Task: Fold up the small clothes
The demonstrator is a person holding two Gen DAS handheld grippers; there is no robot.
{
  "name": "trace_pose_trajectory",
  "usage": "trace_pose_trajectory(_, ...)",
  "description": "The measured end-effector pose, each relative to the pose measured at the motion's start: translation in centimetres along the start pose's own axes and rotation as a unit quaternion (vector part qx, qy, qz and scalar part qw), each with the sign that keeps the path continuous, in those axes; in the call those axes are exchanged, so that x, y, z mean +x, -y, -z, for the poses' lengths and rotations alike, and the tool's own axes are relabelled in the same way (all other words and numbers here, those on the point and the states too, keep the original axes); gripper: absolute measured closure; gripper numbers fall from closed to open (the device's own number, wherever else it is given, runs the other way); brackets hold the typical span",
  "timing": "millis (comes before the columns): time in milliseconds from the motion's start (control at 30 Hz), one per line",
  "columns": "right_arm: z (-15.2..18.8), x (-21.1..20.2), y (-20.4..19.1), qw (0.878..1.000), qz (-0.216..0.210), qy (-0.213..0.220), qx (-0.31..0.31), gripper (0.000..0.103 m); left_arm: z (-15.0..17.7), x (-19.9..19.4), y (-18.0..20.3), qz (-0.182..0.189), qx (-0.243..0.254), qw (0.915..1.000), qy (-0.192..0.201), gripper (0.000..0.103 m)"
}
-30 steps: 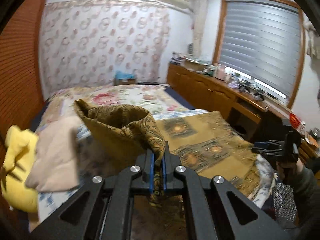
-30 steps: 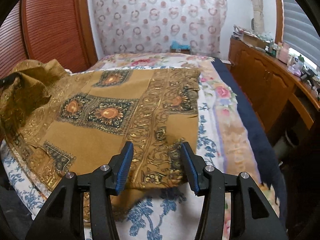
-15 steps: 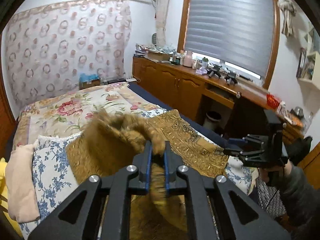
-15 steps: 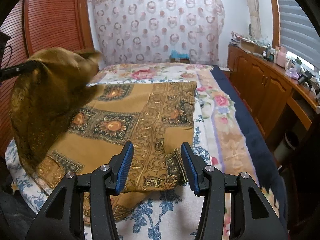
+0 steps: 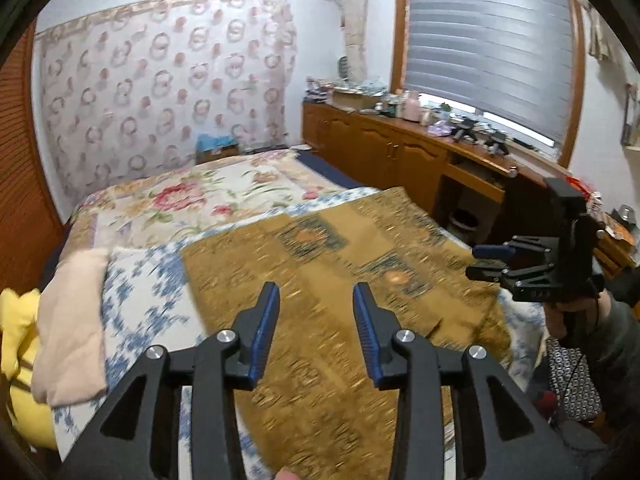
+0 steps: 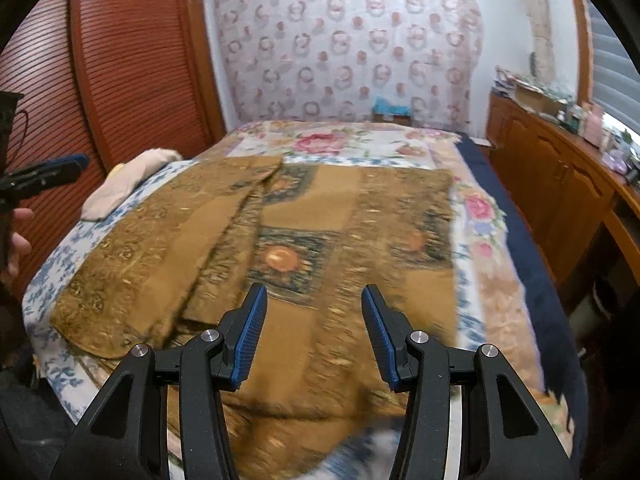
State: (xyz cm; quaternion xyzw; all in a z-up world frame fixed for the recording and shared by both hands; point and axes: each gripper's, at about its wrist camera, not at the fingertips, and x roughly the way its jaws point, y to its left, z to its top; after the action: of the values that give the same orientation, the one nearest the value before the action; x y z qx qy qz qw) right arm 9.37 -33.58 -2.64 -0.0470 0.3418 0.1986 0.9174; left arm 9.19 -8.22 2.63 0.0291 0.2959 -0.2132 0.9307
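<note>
A mustard-gold patterned cloth (image 5: 344, 280) lies spread on the bed, with its left part folded over onto the rest (image 6: 168, 248). My left gripper (image 5: 316, 304) is open and empty above the cloth's near edge. My right gripper (image 6: 314, 304) is open and empty above the cloth's near side. The right gripper also shows in the left wrist view (image 5: 532, 268) at the bed's right edge. The left gripper shows in the right wrist view (image 6: 44, 174) at the far left.
The bed (image 6: 344, 142) has a floral cover. A pale pink cloth (image 5: 68, 320) and a yellow plush toy (image 5: 20, 360) lie at the bed's left side. A wooden cabinet (image 5: 400, 152) runs along the right wall. A slatted wooden door (image 6: 128, 60) stands at left.
My left gripper carried a cloth corner up and over to the right, then opened and let it go. The cloth now lies folded flat. The right gripper stayed open.
</note>
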Motion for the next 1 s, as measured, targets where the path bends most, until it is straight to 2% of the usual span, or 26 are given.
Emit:
trace_pose_trajectory(133, -1.2, 2.4, -2.4, 0.999, -0.027, -0.013, -0.018, 0.053, 1.7, 0.2, -1.7, -0.019, -0.016, 0.9997, -0.008, 0.066)
trace_pose_trajectory(200, -1.8, 3.6, -3.2, 0.999, -0.038, -0.019, -0.018, 0.047, 2.6, 0.1, -2.5, -0.028, -0.025, 0.9992, -0.010, 0.066)
trace_pose_trajectory(233, -2.1, 4.2, -3.5, 0.999, -0.043, -0.021, -0.016, 0.042, 3.0, 0.2, -2.8, -0.030, -0.029, 0.9991, -0.011, 0.066)
trace_pose_trajectory(367, -3.4, 6.3, -4.4, 0.998, -0.059, -0.031, -0.008, 0.038, 4.2, 0.0, -3.8, -0.043, -0.044, 0.9980, -0.011, 0.065)
trace_pose_trajectory(600, -5.8, 10.0, -4.8, 0.996, -0.069, -0.060, 0.004, 0.038, 5.9, 0.1, -5.2, -0.052, -0.062, 0.9966, -0.015, 0.065)
trace_pose_trajectory(900, -6.9, 15.0, -4.9, 0.992, -0.067, -0.108, 0.005, 0.038, 6.7, 0.3, -5.6, -0.054, -0.071, 0.9959, -0.017, 0.065)
trace_pose_trajectory(1000, -6.8, 15.6, -5.3, 0.991, -0.070, -0.114, 0.001, 0.045, 7.0, 0.2, -5.7, -0.053, -0.073, 0.9958, -0.018, 0.064)
